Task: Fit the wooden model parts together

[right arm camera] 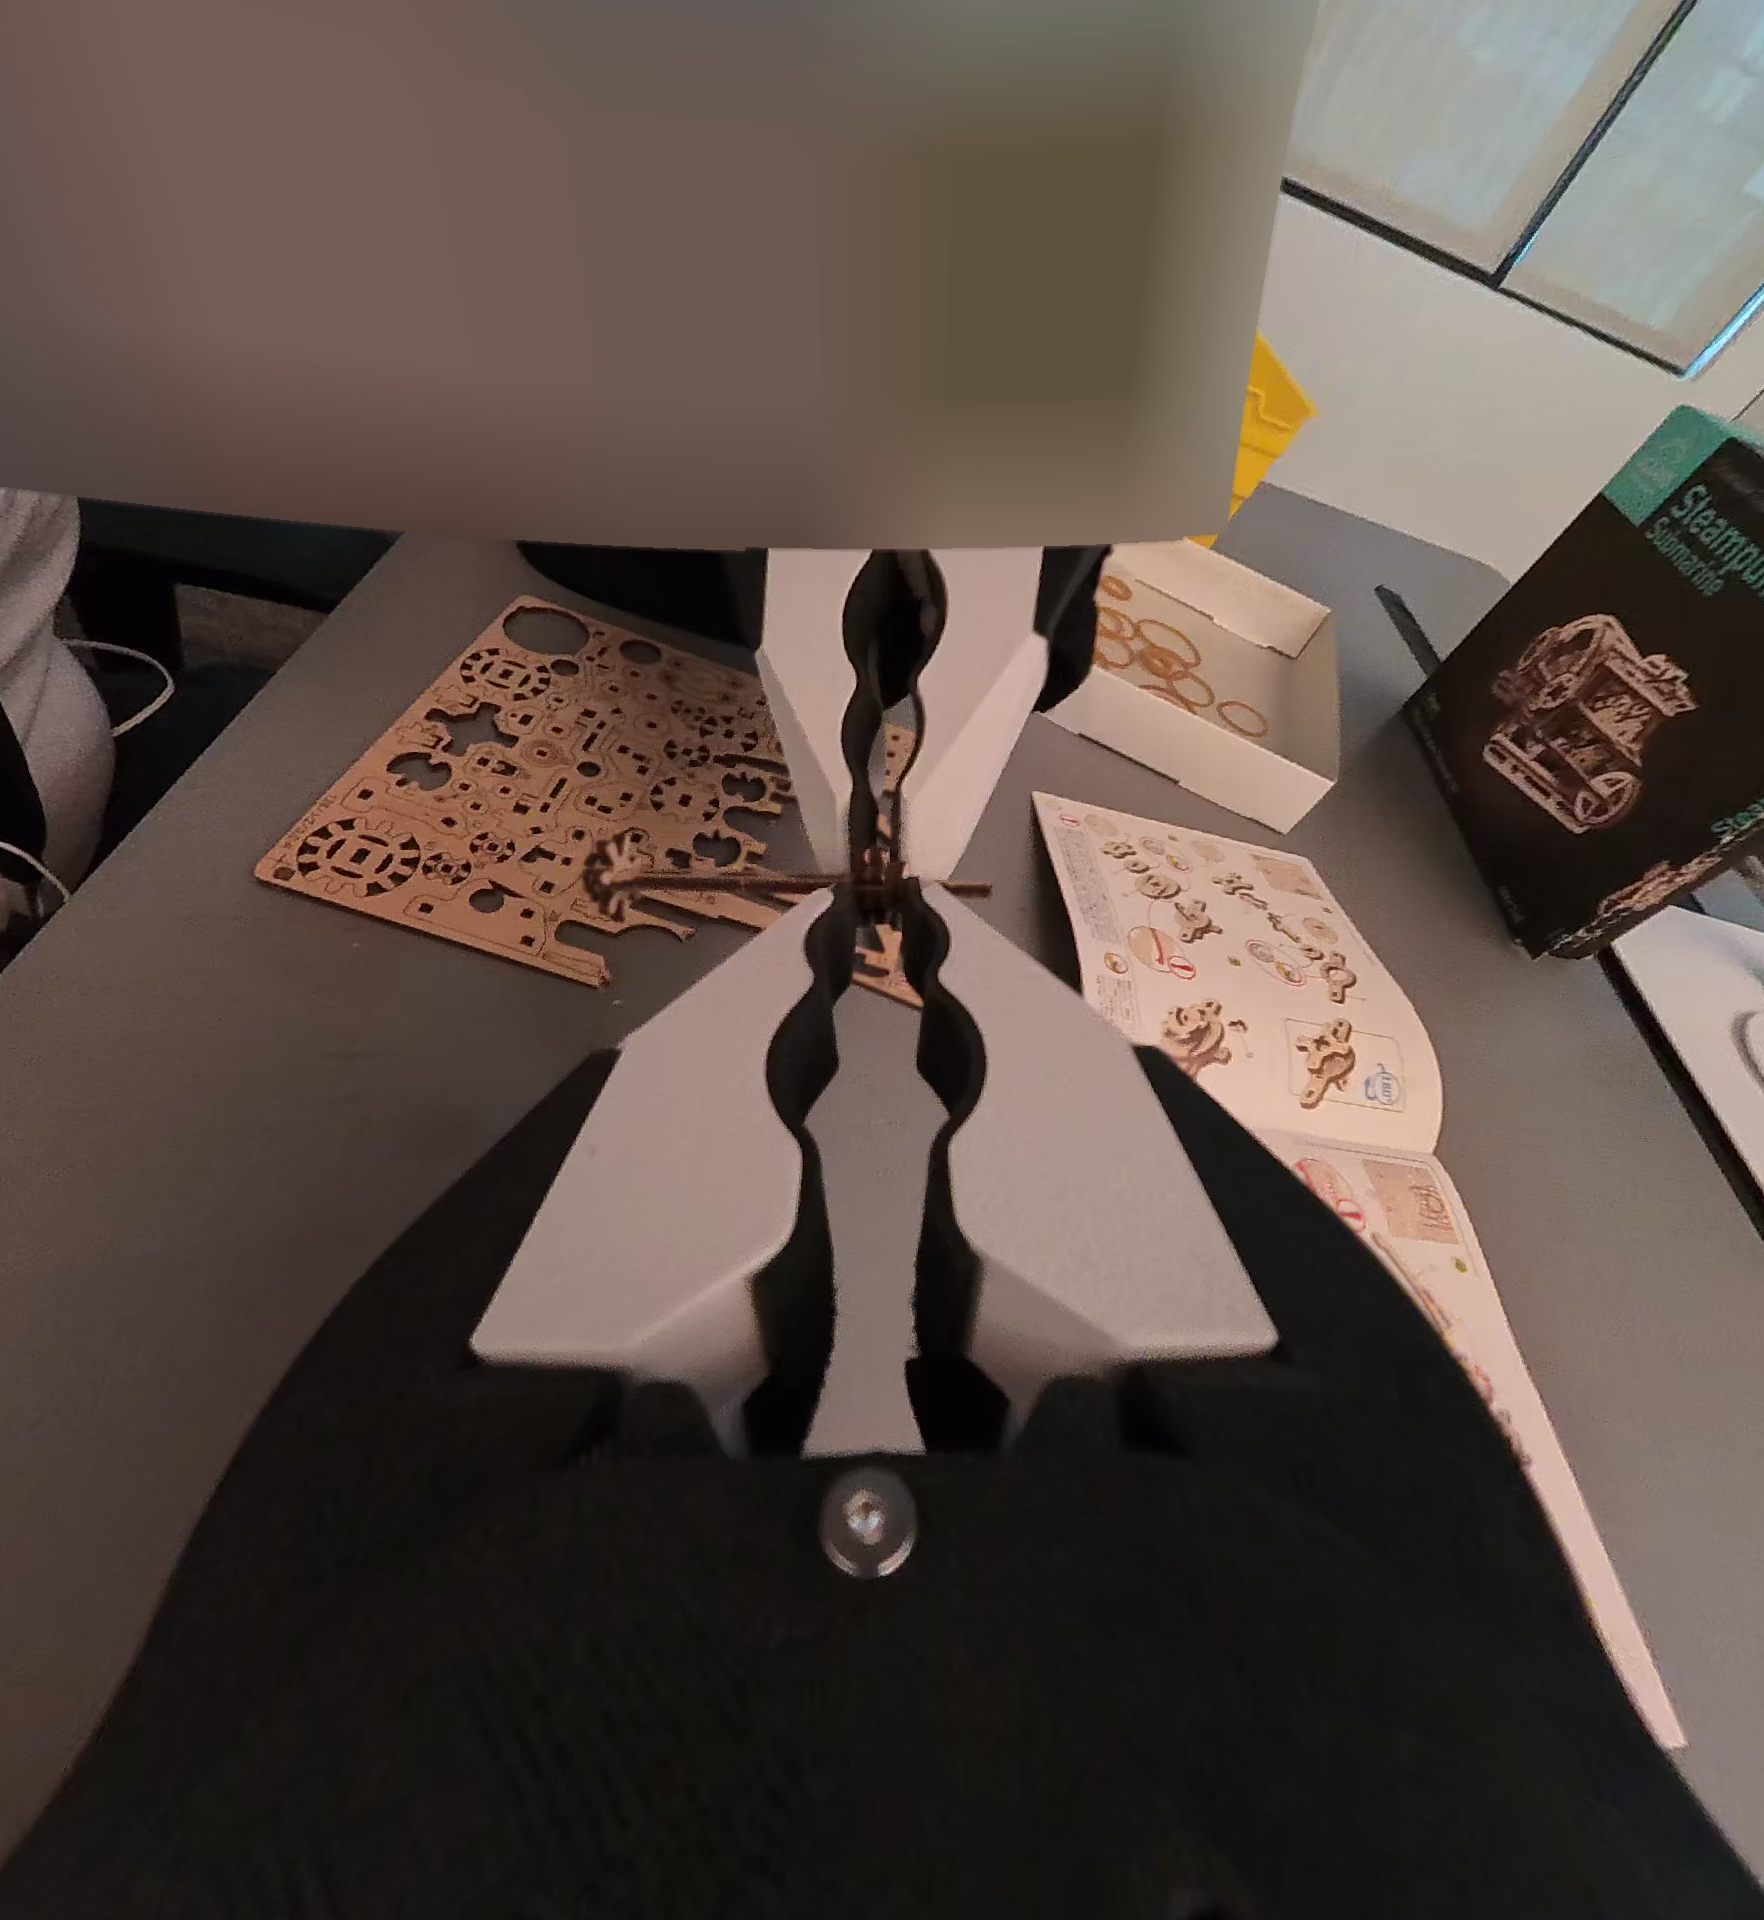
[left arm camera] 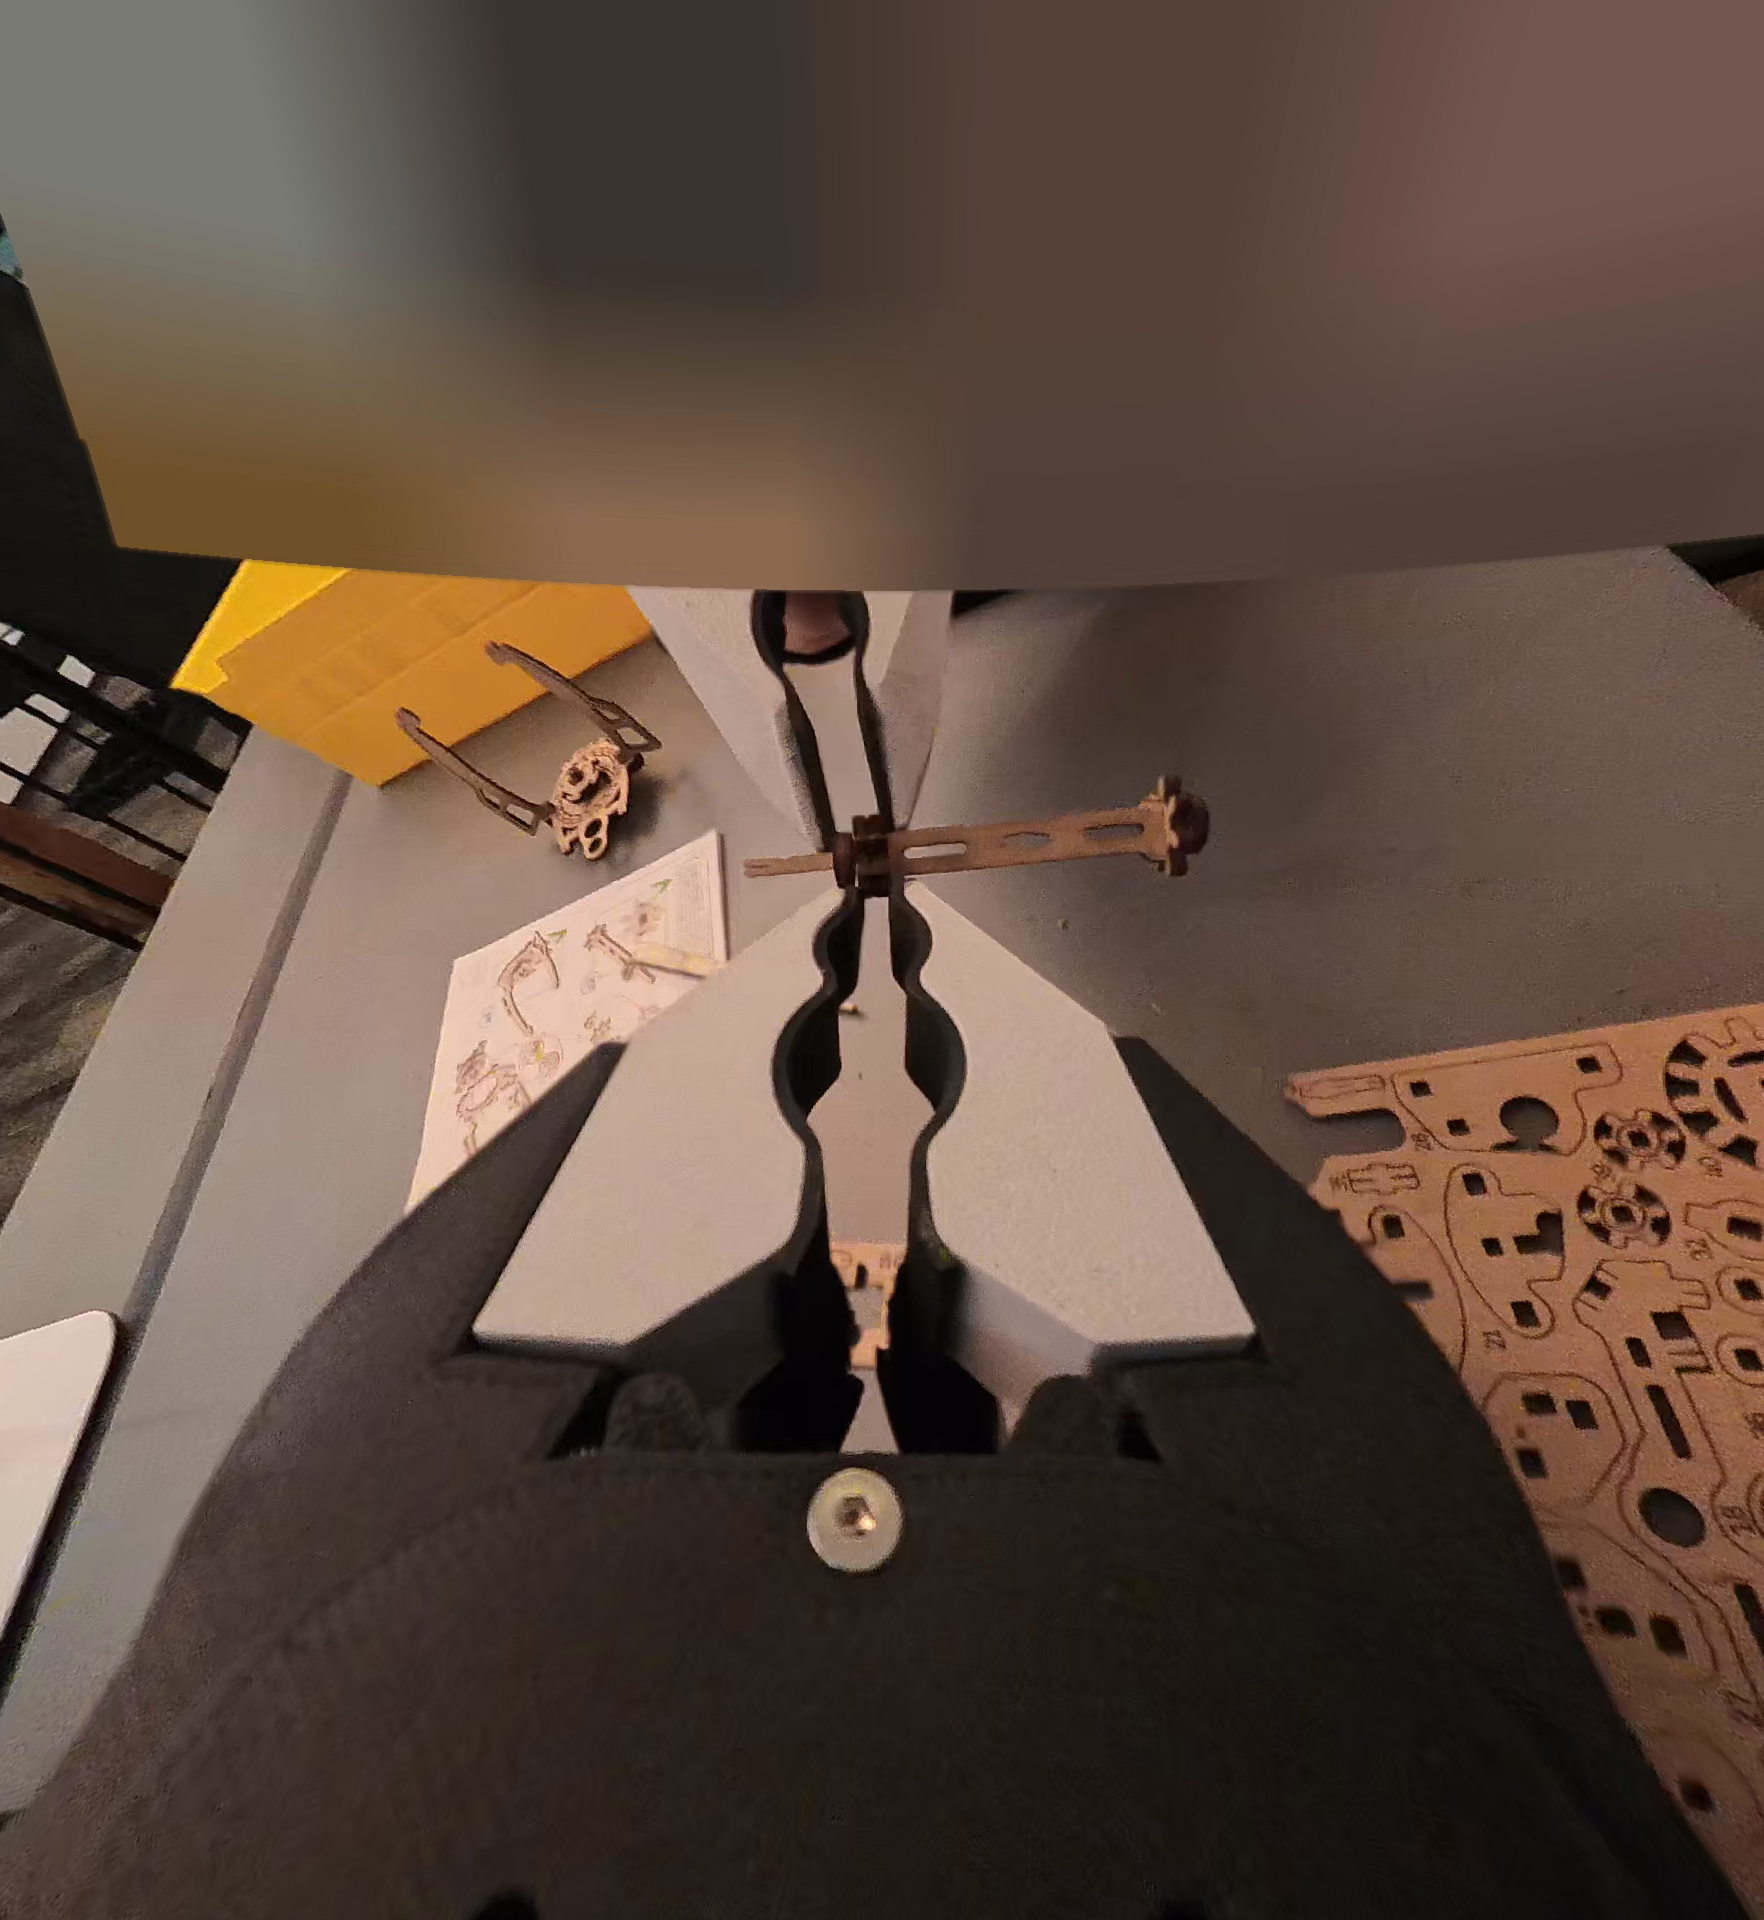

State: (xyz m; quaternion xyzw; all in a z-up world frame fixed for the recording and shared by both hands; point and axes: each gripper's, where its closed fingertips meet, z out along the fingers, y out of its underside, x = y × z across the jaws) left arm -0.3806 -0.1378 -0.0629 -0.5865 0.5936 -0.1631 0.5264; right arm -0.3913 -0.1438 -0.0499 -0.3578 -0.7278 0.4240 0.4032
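Observation:
A thin slotted wooden shaft (left arm camera: 1023,836) with a small gear (left arm camera: 1181,826) on one end hangs in the air above the grey table (left arm camera: 1273,779). A small wooden collar (left arm camera: 865,844) sits on the shaft near its plain end. My left gripper (left arm camera: 863,891) is shut on the shaft at the collar from below. My right gripper (left arm camera: 860,823) meets it tip to tip from the far side, shut at the same spot. In the right wrist view my right gripper (right arm camera: 873,899) pinches the collar (right arm camera: 873,871). The shaft (right arm camera: 732,883) runs left to the gear (right arm camera: 613,878), and the left gripper (right arm camera: 883,821) faces it.
A laser-cut wooden parts sheet (left arm camera: 1636,1330) (right arm camera: 504,790) lies flat on the table. An open instruction booklet (left arm camera: 587,997) (right arm camera: 1262,966), a partly built wooden assembly (left arm camera: 571,795), a yellow box (left arm camera: 390,665), a white box of rubber bands (right arm camera: 1221,696) and the dark kit box (right arm camera: 1667,707) stand around. The grippers are tip to tip, or close to it.

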